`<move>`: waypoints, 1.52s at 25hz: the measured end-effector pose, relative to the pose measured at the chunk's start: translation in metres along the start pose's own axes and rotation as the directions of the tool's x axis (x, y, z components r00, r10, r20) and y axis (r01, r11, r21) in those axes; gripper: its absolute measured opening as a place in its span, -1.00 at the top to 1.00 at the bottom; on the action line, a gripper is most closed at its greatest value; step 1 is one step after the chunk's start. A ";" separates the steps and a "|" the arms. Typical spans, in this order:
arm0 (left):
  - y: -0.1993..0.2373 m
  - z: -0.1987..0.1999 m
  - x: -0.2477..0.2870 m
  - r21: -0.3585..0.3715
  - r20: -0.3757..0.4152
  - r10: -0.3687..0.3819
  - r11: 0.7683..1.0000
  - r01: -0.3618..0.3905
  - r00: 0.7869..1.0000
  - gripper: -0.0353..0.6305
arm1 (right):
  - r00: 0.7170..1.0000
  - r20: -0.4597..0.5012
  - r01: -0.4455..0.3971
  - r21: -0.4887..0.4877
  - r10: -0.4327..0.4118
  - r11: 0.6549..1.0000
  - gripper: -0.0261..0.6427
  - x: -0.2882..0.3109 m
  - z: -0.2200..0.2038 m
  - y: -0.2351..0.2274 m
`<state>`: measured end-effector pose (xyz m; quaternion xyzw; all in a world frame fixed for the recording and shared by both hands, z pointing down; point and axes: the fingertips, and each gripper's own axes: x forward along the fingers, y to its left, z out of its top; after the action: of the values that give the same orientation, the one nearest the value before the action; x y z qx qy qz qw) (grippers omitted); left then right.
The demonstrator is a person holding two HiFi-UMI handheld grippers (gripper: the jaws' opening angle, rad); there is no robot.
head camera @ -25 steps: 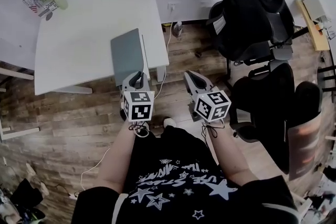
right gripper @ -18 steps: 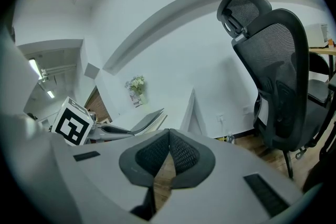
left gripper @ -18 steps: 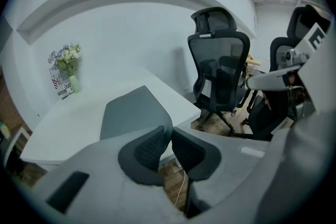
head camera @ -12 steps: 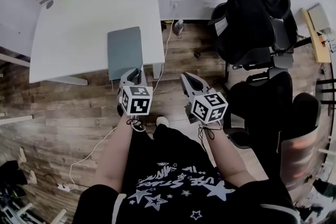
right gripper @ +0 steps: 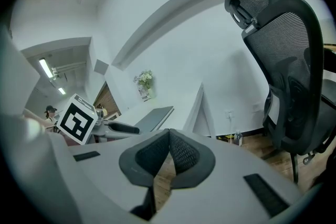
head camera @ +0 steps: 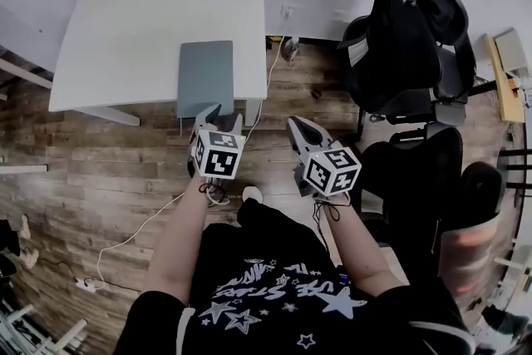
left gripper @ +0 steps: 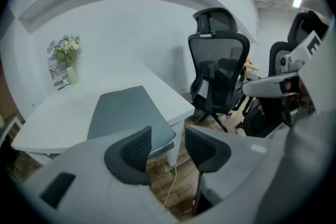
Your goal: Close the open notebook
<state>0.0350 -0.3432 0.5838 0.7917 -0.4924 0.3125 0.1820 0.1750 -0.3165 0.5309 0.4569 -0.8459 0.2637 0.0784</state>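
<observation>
Head view: a grey notebook (head camera: pixel 205 77) lies flat, seemingly closed, at the white worktop's (head camera: pixel 150 29) near edge, just ahead of your left gripper (head camera: pixel 221 115).

Left gripper view: jaws opening, nothing between them.

Right gripper view: your right gripper (right gripper: pixel 168 136) is pressed together, empty.

The cover looks thin, light and fairly stiff; take its free edge. No legible writing.

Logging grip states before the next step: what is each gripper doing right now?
Left gripper: jaws opening, nothing between them.
Right gripper: shut, empty.
</observation>
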 end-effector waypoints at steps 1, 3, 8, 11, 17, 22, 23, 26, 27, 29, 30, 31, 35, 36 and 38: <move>-0.002 -0.002 -0.002 -0.005 0.001 -0.014 1.000 0.014 1.000 0.22 | 1.000 0.000 -0.003 -0.001 0.003 1.000 0.91 0.001 0.000 0.001; -0.003 -0.005 -0.011 -0.012 0.010 -0.023 1.000 0.023 1.000 0.14 | 1.000 0.002 -0.011 -0.008 0.011 1.000 0.91 0.004 0.001 0.007; 0.008 -0.008 -0.056 -0.079 0.087 0.026 0.997 -0.020 0.996 0.14 | 0.998 -0.004 -0.056 -0.049 0.056 0.997 0.91 0.008 0.004 0.036; 0.020 -0.009 -0.096 -0.108 0.150 0.109 0.990 -0.093 0.983 0.28 | 0.995 0.002 -0.100 -0.091 0.101 0.991 0.91 0.009 0.011 0.060; 0.030 -0.030 -0.185 -0.114 0.228 0.286 0.957 -0.266 0.931 0.58 | 0.982 0.008 -0.182 -0.183 0.186 0.966 0.91 -0.013 0.012 0.122; 0.025 -0.056 -0.244 -0.159 0.238 0.380 0.923 -0.350 0.894 0.76 | 0.970 -0.010 -0.241 -0.223 0.245 0.945 0.92 -0.038 -0.002 0.163; 0.023 -0.064 -0.256 -0.175 0.236 0.396 0.916 -0.362 0.888 0.78 | 0.966 -0.014 -0.254 -0.229 0.258 0.940 0.92 -0.043 -0.006 0.171; 0.011 -0.091 -0.287 -0.216 0.223 0.427 0.898 -0.383 0.876 0.81 | 0.957 -0.022 -0.285 -0.248 0.289 0.926 0.92 -0.064 -0.021 0.195; 0.005 -0.101 -0.297 -0.234 0.219 0.433 0.893 -0.384 0.874 0.82 | 0.955 -0.023 -0.290 -0.256 0.294 0.922 0.92 -0.073 -0.027 0.201; -0.007 -0.122 -0.318 -0.270 0.212 0.439 0.885 -0.379 0.873 0.82 | 0.952 -0.022 -0.299 -0.269 0.304 0.916 0.92 -0.091 -0.038 0.214; -0.014 -0.131 -0.329 -0.287 0.210 0.439 0.882 -0.375 0.873 0.82 | 0.951 -0.019 -0.303 -0.274 0.310 0.913 0.92 -0.101 -0.042 0.220; -0.020 -0.140 -0.339 -0.304 0.207 0.440 0.878 -0.370 0.874 0.82 | 0.949 -0.017 -0.308 -0.278 0.316 0.910 0.92 -0.110 -0.047 0.226; -0.049 -0.178 -0.373 -0.349 0.185 0.448 0.862 -0.368 0.874 0.83 | 0.939 -0.026 -0.336 -0.295 0.344 0.894 0.92 -0.150 -0.067 0.247; -0.057 -0.186 -0.380 -0.358 0.182 0.449 0.859 -0.366 0.875 0.83 | 0.936 -0.031 -0.343 -0.300 0.351 0.890 0.92 -0.160 -0.073 0.251; -0.073 -0.201 -0.392 -0.378 0.179 0.450 0.853 -0.361 0.875 0.83 | 0.932 -0.042 -0.354 -0.310 0.359 0.883 0.92 -0.179 -0.085 0.258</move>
<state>-0.0888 0.0706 0.4691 0.6604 -0.7145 0.1496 0.1760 0.0573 -0.0276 0.4392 0.2777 -0.9469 0.1328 0.0927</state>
